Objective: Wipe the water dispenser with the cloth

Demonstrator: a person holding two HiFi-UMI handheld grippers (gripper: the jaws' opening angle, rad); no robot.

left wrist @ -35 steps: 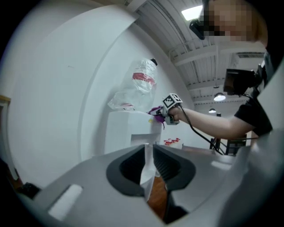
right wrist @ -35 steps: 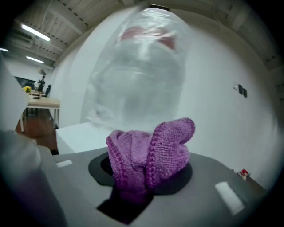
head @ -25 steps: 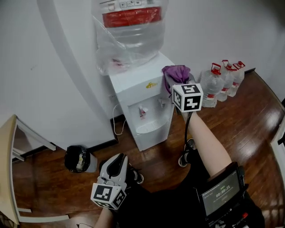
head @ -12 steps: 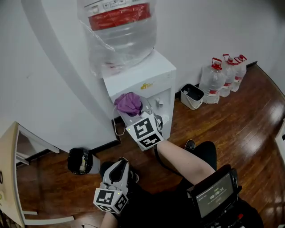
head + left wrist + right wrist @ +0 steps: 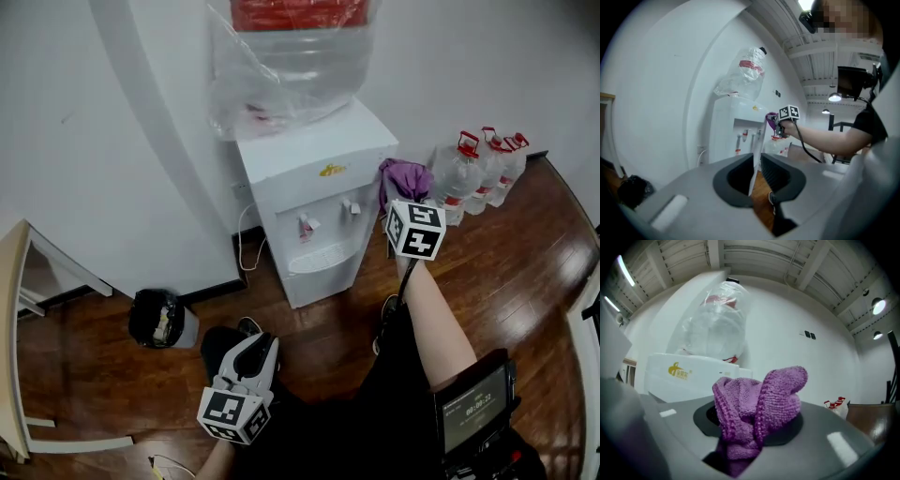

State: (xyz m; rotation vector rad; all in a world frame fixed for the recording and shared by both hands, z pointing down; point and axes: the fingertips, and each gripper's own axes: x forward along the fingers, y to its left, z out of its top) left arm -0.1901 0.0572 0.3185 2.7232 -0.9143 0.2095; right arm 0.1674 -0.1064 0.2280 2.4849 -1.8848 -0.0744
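Up by the water dispenser's (image 5: 314, 187) right side, just below its top edge, the purple cloth (image 5: 405, 175) sat bunched in the right claw (image 5: 405, 202), whose jaws were clamped on it. Whether the cloth touched the white casing could not be told. The dispenser stood on the wooden floor (image 5: 525, 272) against the white wall, with a large plastic-wrapped bottle (image 5: 295, 56) upturned on top. To its right, along the wall, stood a row of red-capped water jugs (image 5: 469, 173); to its left, a black bin (image 5: 157, 319) sat on the floor at the wall's foot. Low and well apart from the dispenser, the left claw (image 5: 261, 342) hung with its jaws only slightly apart and nothing between them.
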